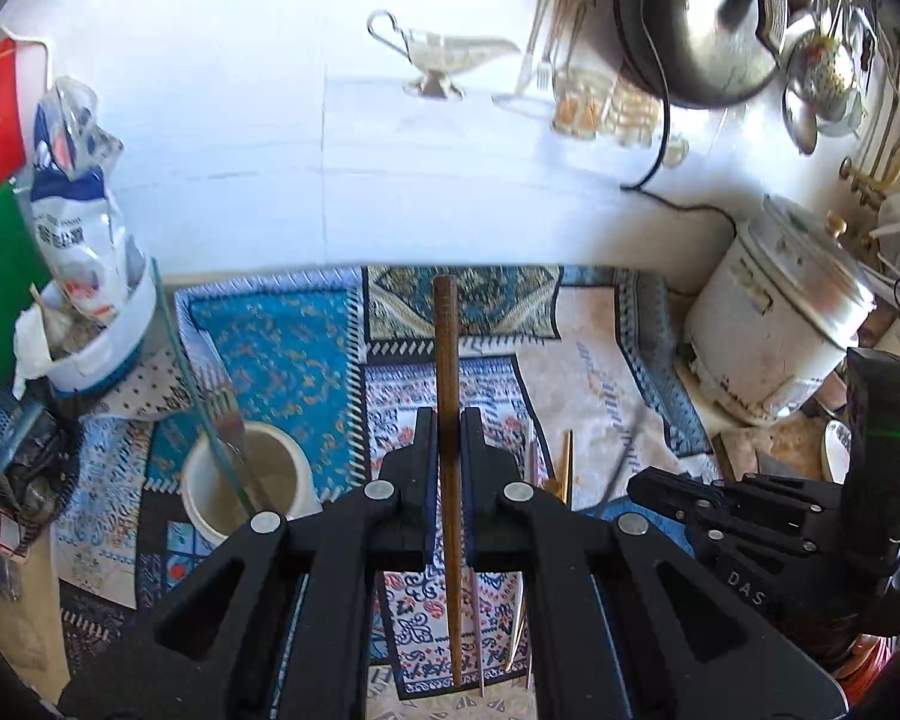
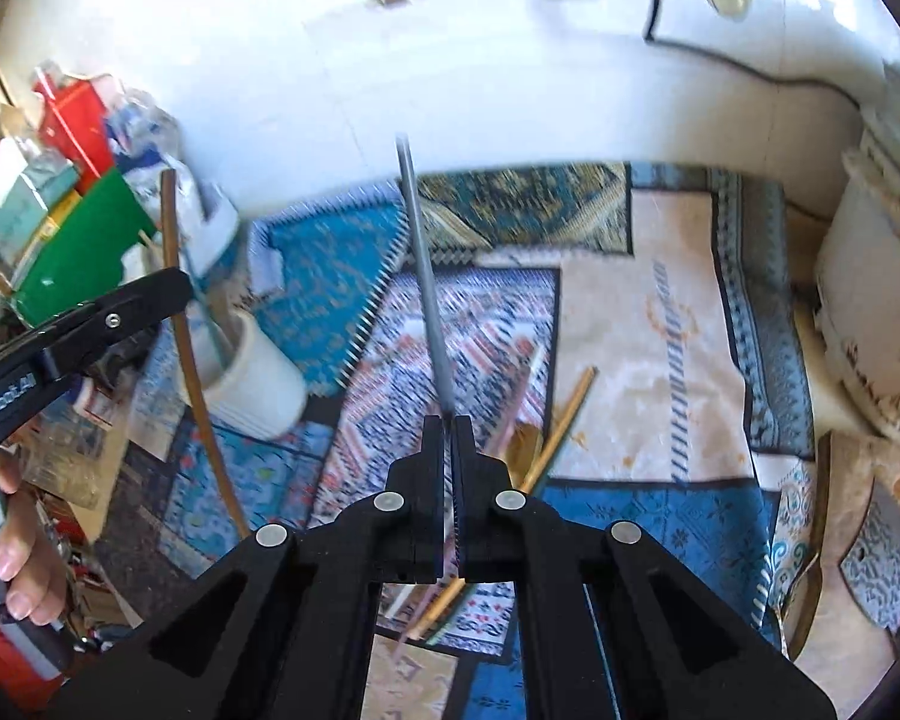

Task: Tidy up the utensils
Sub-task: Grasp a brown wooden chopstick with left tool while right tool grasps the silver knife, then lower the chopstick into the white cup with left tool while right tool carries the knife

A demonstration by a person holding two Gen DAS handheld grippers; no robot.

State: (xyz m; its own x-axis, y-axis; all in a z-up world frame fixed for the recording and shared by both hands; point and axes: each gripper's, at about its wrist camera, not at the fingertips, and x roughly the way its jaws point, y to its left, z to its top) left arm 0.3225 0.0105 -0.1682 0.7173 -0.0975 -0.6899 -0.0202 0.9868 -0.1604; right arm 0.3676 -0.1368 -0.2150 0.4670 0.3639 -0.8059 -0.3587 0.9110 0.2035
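Note:
My left gripper (image 1: pixel 448 420) is shut on a brown wooden chopstick (image 1: pixel 446 348) that points away over the patterned mats. Left of it stands a white cup (image 1: pixel 252 495) with a fork (image 1: pixel 225 411) in it. My right gripper (image 2: pixel 448 426) is shut on a thin grey metal chopstick (image 2: pixel 423 276), held above the mats. The right wrist view shows the cup (image 2: pixel 258 384) at the left, with the left gripper (image 2: pixel 120 306) and its brown chopstick (image 2: pixel 177 306) beside it. Below lie a gold spoon (image 2: pixel 522 447) and loose chopsticks (image 2: pixel 564 414).
A white rice cooker (image 1: pixel 774 324) stands at the right, its black cable (image 1: pixel 660 114) running up the wall. A wok (image 1: pixel 696 18) and ladles hang at the upper right. A blue-white bag (image 1: pixel 72 228), a green board (image 1: pixel 0 276) and clutter crowd the left. A person's hand (image 2: pixel 18 540) shows.

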